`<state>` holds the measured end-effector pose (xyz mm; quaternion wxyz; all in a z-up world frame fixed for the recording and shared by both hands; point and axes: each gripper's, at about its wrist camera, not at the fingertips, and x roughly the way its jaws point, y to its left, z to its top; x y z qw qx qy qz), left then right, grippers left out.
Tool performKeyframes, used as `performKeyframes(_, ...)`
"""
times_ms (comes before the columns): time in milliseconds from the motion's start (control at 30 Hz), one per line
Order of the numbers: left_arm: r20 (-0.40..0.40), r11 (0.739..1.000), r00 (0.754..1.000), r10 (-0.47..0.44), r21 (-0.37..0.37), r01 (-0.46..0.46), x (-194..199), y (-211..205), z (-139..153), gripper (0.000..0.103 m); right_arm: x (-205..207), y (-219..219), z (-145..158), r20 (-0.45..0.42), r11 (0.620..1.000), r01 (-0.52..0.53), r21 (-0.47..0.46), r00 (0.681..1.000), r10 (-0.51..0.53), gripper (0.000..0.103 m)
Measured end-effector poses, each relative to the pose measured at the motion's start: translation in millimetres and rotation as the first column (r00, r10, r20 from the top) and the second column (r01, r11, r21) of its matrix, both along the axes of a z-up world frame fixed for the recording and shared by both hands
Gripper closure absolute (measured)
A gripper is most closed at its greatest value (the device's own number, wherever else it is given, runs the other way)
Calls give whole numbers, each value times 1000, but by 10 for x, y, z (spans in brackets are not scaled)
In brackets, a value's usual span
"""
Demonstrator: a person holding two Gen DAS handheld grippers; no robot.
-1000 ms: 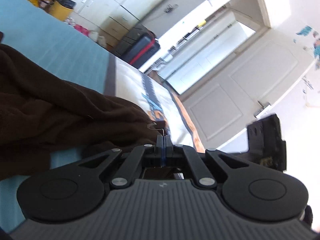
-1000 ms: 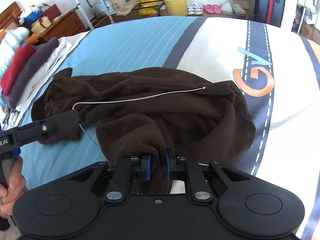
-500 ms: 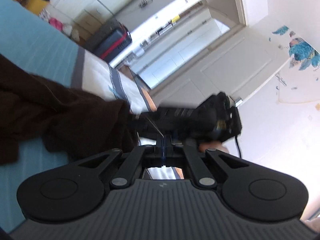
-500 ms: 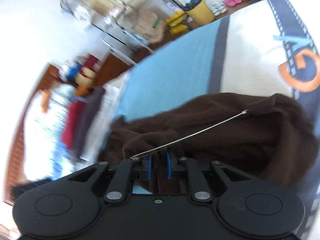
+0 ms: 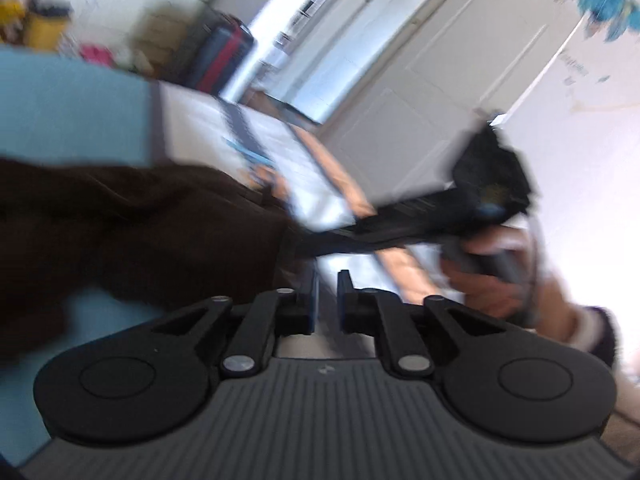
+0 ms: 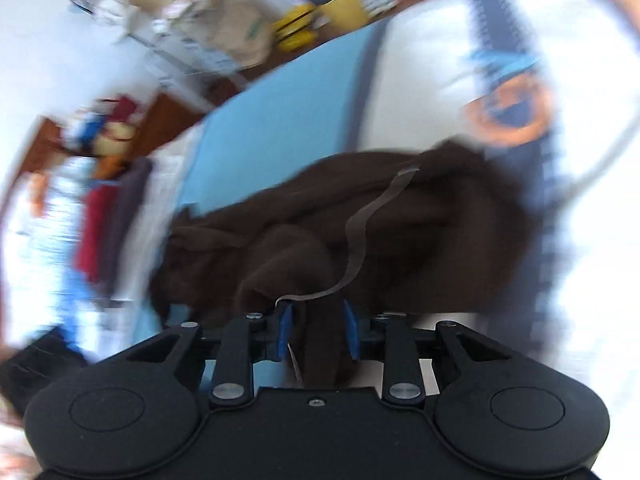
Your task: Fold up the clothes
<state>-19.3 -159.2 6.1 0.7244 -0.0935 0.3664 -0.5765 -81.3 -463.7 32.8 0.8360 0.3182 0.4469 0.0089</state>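
Brown garment (image 6: 400, 240) between opening right gripper (image 6: 316, 330)

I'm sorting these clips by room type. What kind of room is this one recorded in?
Most likely a bedroom in a home. A brown garment lies on a bed with a blue and white printed cover, and a white panelled door and a suitcase stand beyond it.

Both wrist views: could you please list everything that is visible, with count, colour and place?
garment: one, dark brown, crumpled on the bed
cord: one, pale, lying across the garment
bed cover: one, blue and white, under the garment
suitcase: one, dark with a red stripe, on the floor beyond the bed
door: one, white, open
bucket: one, yellow, on the floor
left gripper: black, jaws opening, nothing between them
right gripper: black, jaws opening, garment fold between them
hand: one, holding the right gripper's handle
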Motion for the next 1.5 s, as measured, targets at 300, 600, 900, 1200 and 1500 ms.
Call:
performKeyframes(300, 430, 739, 790, 438, 328, -589, 521, 348, 73, 62, -320, -498, 2, -11, 966, 237, -106, 971, -240, 55)
performKeyframes(600, 284, 661, 759, 586, 374, -651, 970, 708, -92, 37, 68, -794, -277, -9, 966, 246, -80, 969, -248, 36)
performKeyframes(900, 368, 592, 759, 537, 476, -650, 1047, 483, -658, 41, 277, -571, -537, -7, 970, 166, -180, 985, -170, 45)
performKeyframes(1200, 514, 600, 616, 596, 224, -768, 481, 767, 168, 86, 42, -84, 214, 183, 849, 206, -487, 974, -132, 96)
performKeyframes(1500, 577, 613, 500, 645, -2, -790, -69, 953, 768, 86, -549, 97, 695, 401, 772, 370, -517, 901, -163, 97)
